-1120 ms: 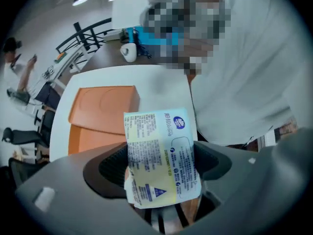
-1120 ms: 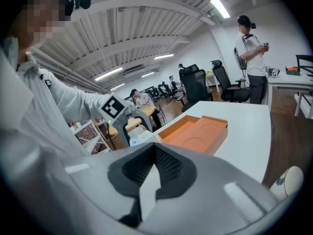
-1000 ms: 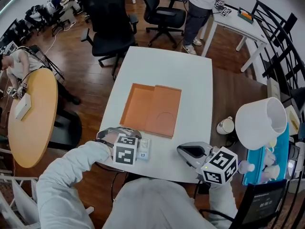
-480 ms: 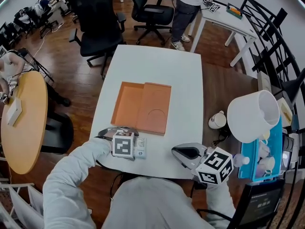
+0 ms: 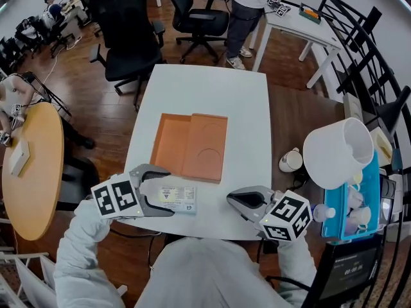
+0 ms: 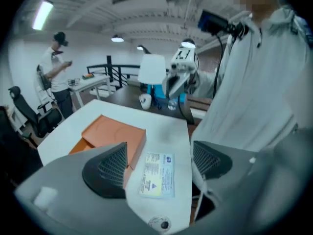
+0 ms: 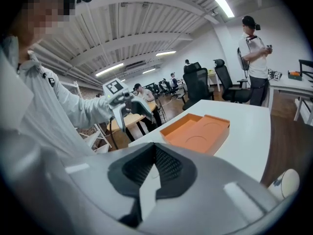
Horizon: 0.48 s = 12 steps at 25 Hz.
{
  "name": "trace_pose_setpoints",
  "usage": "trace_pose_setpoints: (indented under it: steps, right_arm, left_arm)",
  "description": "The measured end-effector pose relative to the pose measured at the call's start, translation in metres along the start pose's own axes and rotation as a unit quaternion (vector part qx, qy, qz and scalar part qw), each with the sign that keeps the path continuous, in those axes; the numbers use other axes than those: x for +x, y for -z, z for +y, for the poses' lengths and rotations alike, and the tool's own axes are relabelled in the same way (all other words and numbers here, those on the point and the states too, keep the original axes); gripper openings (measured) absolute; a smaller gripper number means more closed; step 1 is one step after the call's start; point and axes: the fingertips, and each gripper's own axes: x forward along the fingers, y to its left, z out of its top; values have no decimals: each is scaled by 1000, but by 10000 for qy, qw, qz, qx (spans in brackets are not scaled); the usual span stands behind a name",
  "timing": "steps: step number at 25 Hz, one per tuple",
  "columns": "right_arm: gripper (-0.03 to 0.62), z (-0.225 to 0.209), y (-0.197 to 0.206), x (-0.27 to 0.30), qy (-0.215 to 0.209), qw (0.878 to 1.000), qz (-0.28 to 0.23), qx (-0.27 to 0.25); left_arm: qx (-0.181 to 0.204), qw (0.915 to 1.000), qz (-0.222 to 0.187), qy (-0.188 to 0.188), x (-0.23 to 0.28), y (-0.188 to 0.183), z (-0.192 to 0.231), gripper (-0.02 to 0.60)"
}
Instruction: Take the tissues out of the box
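Note:
A small flat tissue pack with a printed label lies on the white table near its front edge. My left gripper stands open around it, one finger on each side, pads clear of the pack. In the left gripper view the tissue pack lies flat between the two wide-apart pads. The orange box sits open mid-table, tray on the left, lid on the right. My right gripper hovers at the table's front right, shut and empty; the right gripper view shows its pads pressed together.
To the right stand a white lampshade, a white cup and a blue tray of bottles. A round wooden table is at the left. Black office chairs and a standing person are beyond the table's far end.
My left gripper has drawn back to the left and turned, so the tissue pack now lies in plain view between its open jaws. The right gripper has barely moved.

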Motion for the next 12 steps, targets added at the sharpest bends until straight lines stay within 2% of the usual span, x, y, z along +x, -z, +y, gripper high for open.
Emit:
trace_pose_setpoints:
  steps: [3, 5, 7, 8, 12]
  right_arm:
    - [2, 1, -5, 10, -102, 9994, 230, -234]
    - [2, 2, -9, 16, -179, 9985, 359, -365]
    - [2, 5, -13, 20, -205, 9978, 419, -464]
    - [2, 6, -15, 21, -213, 9977, 417, -494]
    - [2, 14, -20, 24, -315, 9969, 422, -576]
  left_arm:
    - [-326, 9928, -1127, -219, -36, -33, 2, 380]
    - [-442, 9842, -1643, -481, -50, -42, 7, 229]
    - [-522, 9765, -1947, -768, -56, -42, 11, 32]
    - [-591, 9734, -2055, -820, -57, -40, 10, 14]
    - [-898, 9664, -2292, -740, -54, -31, 3, 14]
